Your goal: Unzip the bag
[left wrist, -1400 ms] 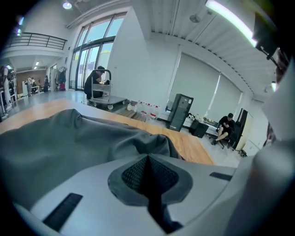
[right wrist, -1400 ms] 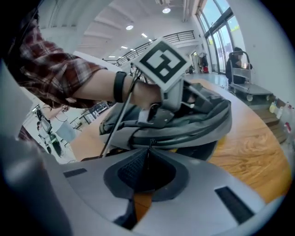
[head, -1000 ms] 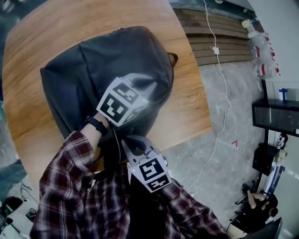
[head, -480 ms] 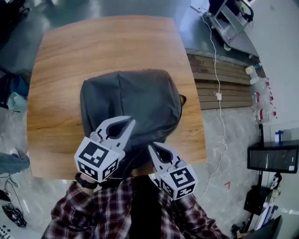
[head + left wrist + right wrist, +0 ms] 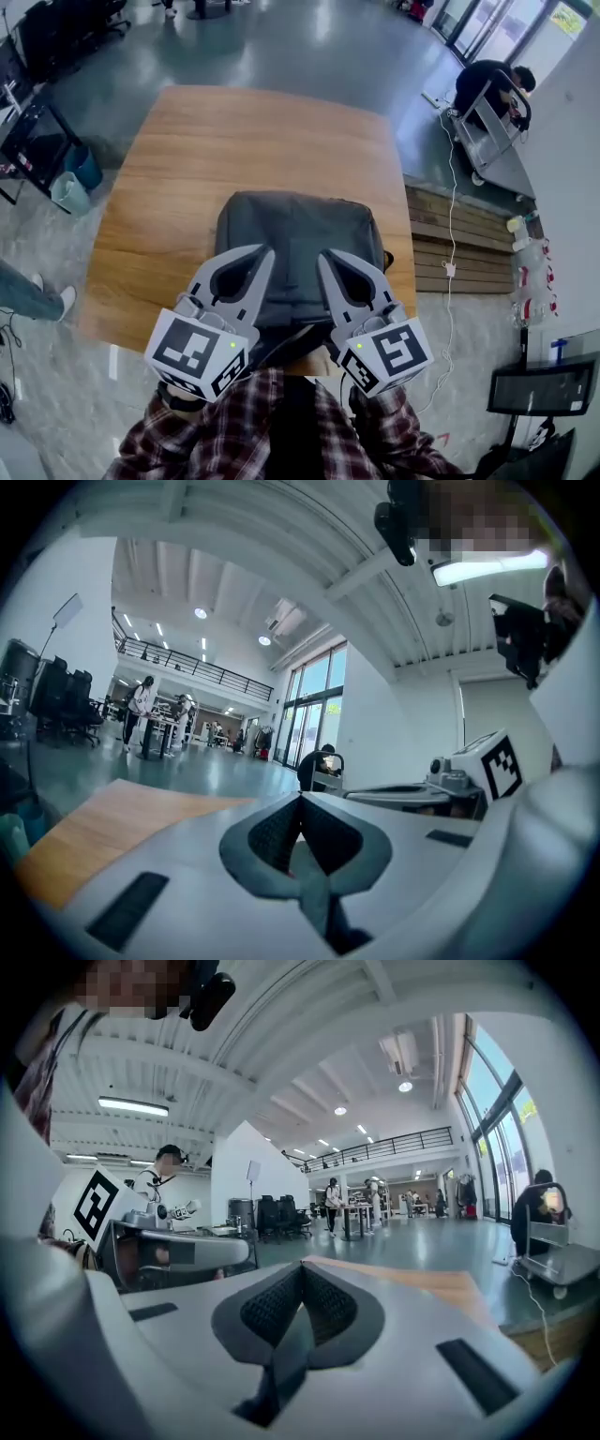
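A black backpack (image 5: 295, 246) lies on the wooden table (image 5: 187, 178), near its front edge. My left gripper (image 5: 262, 252) and right gripper (image 5: 326, 255) are held side by side above the bag's near end, pointing forward. Both are shut with nothing between their pads. The left gripper view shows its shut gripper (image 5: 300, 800), a strip of table (image 5: 89, 829) and the other gripper's marker cube (image 5: 494, 764). In the right gripper view, the shut gripper (image 5: 302, 1268) points over the table (image 5: 427, 1284) into the hall. The bag is hidden in both gripper views. I cannot make out the zipper.
A person bends over a metal cart (image 5: 487, 141) beyond the table's far right corner. Wooden boards (image 5: 459, 246), a white cable (image 5: 448, 270) and bottles (image 5: 527, 267) lie on the floor to the right. A bin (image 5: 70, 193) stands left of the table.
Both grippers have come up off the bag and back toward me, and now point forward level. The head view has tipped up, so the bag sits farther off.
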The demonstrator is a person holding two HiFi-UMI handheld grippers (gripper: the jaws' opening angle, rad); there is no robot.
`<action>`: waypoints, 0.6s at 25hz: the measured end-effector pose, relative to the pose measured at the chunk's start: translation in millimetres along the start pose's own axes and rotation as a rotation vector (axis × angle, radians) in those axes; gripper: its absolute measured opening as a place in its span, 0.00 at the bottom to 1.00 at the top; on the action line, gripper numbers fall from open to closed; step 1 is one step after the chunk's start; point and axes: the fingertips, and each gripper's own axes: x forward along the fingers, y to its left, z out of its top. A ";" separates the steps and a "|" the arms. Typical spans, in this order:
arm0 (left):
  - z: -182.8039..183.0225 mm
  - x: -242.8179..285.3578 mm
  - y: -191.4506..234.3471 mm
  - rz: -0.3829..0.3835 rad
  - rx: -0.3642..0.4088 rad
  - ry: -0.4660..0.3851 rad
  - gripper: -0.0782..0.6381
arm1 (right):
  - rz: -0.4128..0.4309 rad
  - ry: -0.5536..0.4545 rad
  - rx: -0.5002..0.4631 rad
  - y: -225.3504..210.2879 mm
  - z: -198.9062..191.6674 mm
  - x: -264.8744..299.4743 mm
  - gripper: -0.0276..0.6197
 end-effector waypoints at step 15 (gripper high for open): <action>11.8 -5.6 -8.7 0.035 -0.009 -0.026 0.12 | 0.046 -0.013 0.013 18.3 15.7 5.6 0.06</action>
